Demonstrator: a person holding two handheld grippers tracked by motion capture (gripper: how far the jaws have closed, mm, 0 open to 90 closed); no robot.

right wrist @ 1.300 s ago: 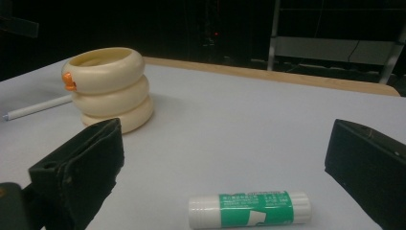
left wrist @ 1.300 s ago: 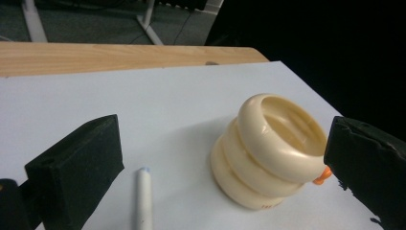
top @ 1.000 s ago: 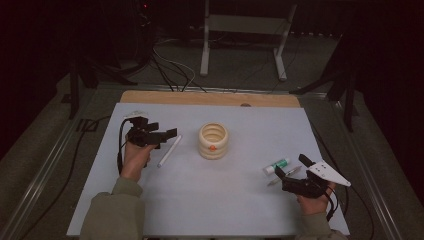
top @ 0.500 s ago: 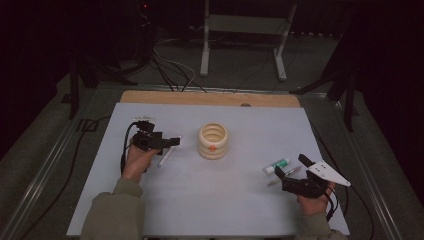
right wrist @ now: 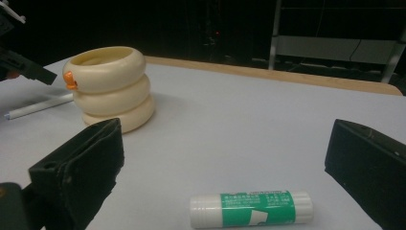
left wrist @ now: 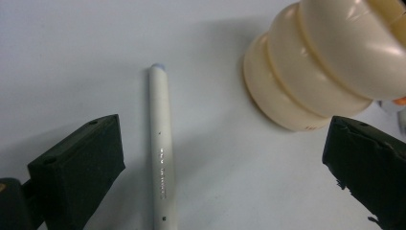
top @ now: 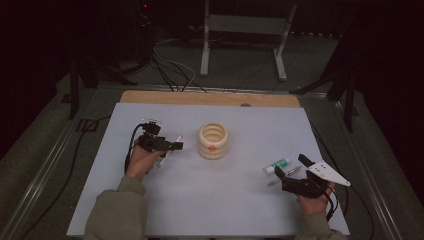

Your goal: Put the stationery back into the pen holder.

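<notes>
Left gripper (left wrist: 222, 158): jaws gaping wide, gripping nothing, straddling the white pen (left wrist: 161, 148) lying lower centre.
Right gripper (right wrist: 225, 177): jaws spread wide, empty, facing the glue stick (right wrist: 251, 209).
Risk: the pen is sitting off-centre, likely rolling away.

The desk (top: 150, 210) under my jaws was covered with a pale grey-blue sheet, and a bare wooden strip (top: 210, 98) showed along its far edge. A cream ribbed pot (top: 213, 141) of three stacked rings stood upright near the middle of it. A white pen (left wrist: 161, 153) lay flat just to the left of the pot, not touching it. Well apart, toward the right side, a green-and-white glue stick (right wrist: 251, 209) lay on its side.
</notes>
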